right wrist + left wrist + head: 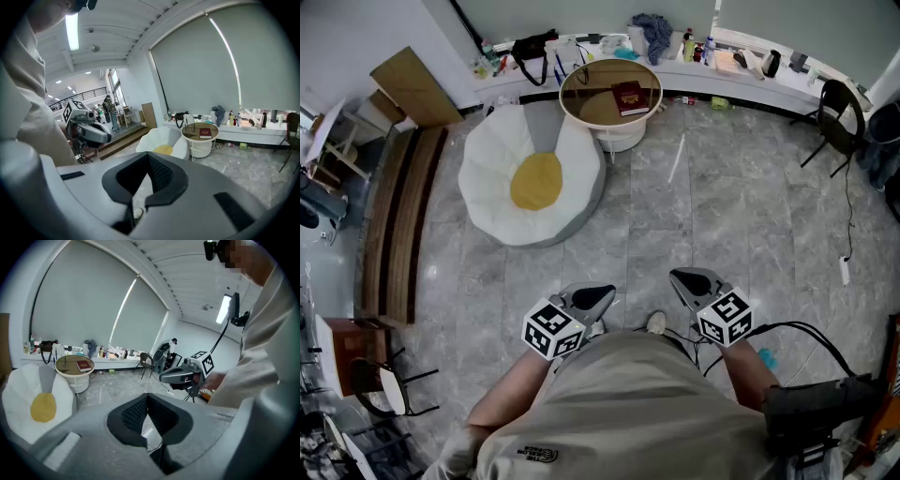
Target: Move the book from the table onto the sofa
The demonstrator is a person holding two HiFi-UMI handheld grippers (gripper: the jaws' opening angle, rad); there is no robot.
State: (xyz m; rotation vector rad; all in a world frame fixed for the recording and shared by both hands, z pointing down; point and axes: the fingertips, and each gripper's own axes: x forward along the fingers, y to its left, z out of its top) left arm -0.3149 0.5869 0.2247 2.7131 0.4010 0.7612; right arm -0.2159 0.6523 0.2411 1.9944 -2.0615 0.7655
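Closest in, the person's pale shirt (pixel 628 403) is filling the bottom of the head view. Just ahead of it the left tongs (pixel 592 298) and right tongs (pixel 694 281) are pointing out over the grey stone floor (pixel 722 206). Both pairs are sitting fully closed, tips meeting, with nothing gripped between them.

Judging by this, the task is not getting under way yet. The dark red book (pixel 629 97) is lying flat on the round bench (pixel 589 98) at the far side of the room, well apart from either pair of tongs. The sofa (pixel 487 173), a white petal-shaped one with a yellow cushion (pixel 535 181) at its middle, is standing just beside that bench, and no book is lying on it. Everything is remaining to do: walking across, gripping the book, lifting it and setting it down on the sofa.

As for writing, the book's cover is carrying a gold mark too small to read. A small logo (pixel 532 455) on the shirt is looking equally illegible, and the marker cubes (pixel 551 330) are bearing only black-and-white square patterns
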